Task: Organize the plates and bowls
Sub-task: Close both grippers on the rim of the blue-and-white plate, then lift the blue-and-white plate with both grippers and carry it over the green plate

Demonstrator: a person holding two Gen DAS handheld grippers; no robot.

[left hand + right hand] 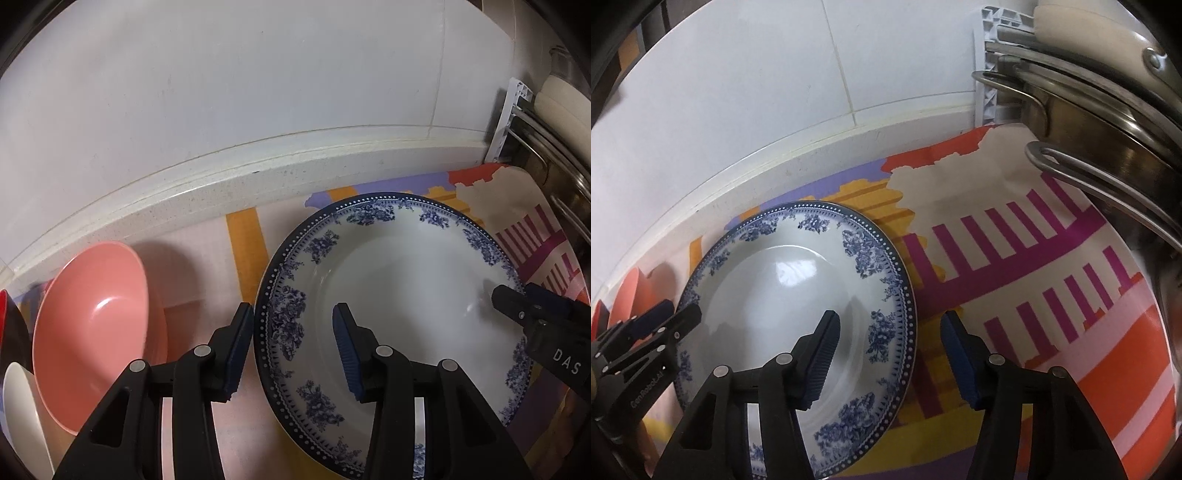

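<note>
White tiled wall behind patterned mat (1015, 295). Blue-floral plate (399, 295) flat on mat, frame centre. Left gripper (293, 349) and right gripper (892, 354) each straddle opposite rims, jaws apart, not gripping. Risk: uneven closing tips plate, slips against pink bowl (92, 314) lower left.

"DAS" on right claw (511, 299); "GenRobot.AI" on left claw (677, 312).

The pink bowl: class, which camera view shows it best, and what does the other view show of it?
The left wrist view shows it best: the pink bowl appears nearly whole, its hollow facing the camera, left of the plate. The right wrist view shows only a pink sliver at the left edge, behind the left gripper.
</note>
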